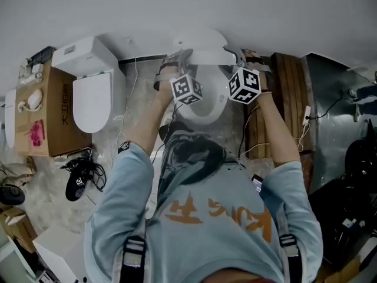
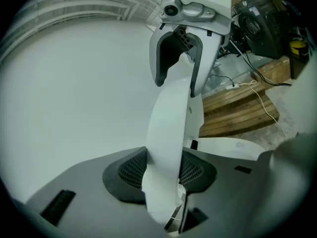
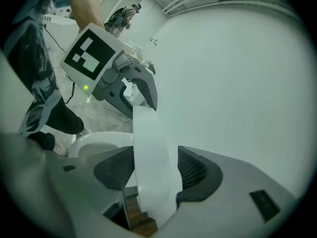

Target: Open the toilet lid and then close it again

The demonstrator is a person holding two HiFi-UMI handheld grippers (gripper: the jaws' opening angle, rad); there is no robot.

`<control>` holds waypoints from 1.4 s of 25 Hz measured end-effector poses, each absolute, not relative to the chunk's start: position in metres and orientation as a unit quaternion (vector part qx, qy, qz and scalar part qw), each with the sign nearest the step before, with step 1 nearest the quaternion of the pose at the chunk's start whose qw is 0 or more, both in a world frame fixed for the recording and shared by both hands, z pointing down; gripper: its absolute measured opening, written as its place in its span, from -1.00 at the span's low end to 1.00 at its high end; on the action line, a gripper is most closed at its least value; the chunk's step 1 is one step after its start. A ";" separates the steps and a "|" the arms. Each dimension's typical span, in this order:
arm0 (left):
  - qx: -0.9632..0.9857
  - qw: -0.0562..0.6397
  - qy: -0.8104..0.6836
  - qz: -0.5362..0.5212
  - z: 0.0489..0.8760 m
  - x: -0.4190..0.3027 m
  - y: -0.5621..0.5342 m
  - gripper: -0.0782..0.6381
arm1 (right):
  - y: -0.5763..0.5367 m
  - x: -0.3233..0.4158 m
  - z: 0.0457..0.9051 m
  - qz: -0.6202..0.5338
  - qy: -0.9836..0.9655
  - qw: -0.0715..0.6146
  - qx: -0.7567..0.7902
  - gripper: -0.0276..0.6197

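We have the toilet lid (image 1: 200, 42) raised upright near the wall (image 1: 118, 5). Its rim runs between the jaws of our left gripper (image 2: 163, 175) and right gripper (image 3: 154, 171), both partly open and not clamping it.

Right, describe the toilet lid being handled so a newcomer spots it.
Two toilets stand along the white wall. The toilet lid belongs to the one in front of the person, next to the wooden planks. Unlike the other toilet by the cardboard box, lid down, it stands raised, the left gripper and right gripper astride its edges.
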State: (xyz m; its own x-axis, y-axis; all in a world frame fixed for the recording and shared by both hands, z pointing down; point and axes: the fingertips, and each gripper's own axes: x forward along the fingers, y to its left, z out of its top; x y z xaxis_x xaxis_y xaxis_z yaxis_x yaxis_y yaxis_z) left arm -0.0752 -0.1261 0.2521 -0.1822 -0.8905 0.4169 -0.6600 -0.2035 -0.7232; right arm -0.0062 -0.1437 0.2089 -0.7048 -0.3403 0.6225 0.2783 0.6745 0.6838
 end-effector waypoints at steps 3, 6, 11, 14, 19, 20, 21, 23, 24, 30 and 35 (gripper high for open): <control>-0.627 0.113 0.601 -0.483 0.272 -0.060 -0.105 -0.24 | -0.122 0.008 0.232 -0.365 -0.848 0.383 0.004 -0.06; -0.634 0.099 0.579 -0.503 0.296 -0.046 -0.085 -0.19 | -0.104 0.021 0.257 -0.331 -0.863 0.382 -0.013 -0.07; -0.649 0.090 0.530 -0.538 0.337 -0.017 -0.045 -0.11 | -0.064 0.048 0.308 -0.316 -0.856 0.406 -0.053 -0.04; -0.647 0.078 0.503 -0.568 0.372 -0.006 -0.025 -0.04 | -0.042 0.062 0.347 -0.320 -0.842 0.429 -0.069 0.00; -0.653 0.043 0.466 -0.595 0.419 -0.002 0.006 0.01 | -0.017 0.063 0.393 -0.329 -0.826 0.453 -0.067 0.06; -0.659 0.037 0.459 -0.595 0.427 0.000 0.012 0.03 | -0.011 0.064 0.402 -0.329 -0.823 0.457 -0.070 0.07; -0.664 0.034 0.452 -0.594 0.435 0.002 0.016 0.04 | -0.007 0.066 0.410 -0.330 -0.820 0.461 -0.073 0.09; -0.671 0.032 0.439 -0.597 0.449 0.007 0.023 0.05 | 0.000 0.069 0.427 -0.333 -0.814 0.469 -0.078 0.11; -0.673 0.033 0.430 -0.601 0.457 0.009 0.026 0.05 | 0.003 0.071 0.436 -0.334 -0.811 0.474 -0.081 0.12; -0.689 0.032 0.377 -0.618 0.508 0.021 0.054 0.01 | 0.025 0.084 0.494 -0.306 -0.802 0.508 -0.078 0.13; -0.690 0.053 0.372 -0.619 0.546 0.024 0.061 0.00 | 0.030 0.088 0.532 -0.288 -0.808 0.510 -0.064 0.15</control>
State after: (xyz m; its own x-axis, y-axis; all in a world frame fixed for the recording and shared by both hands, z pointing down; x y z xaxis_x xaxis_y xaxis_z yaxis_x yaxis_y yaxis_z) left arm 0.0245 0.0608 0.5461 -0.0435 -0.5791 0.8141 -0.4467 -0.7176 -0.5343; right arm 0.0882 0.0298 0.5319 -0.4712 -0.1911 0.8611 0.3968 0.8259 0.4005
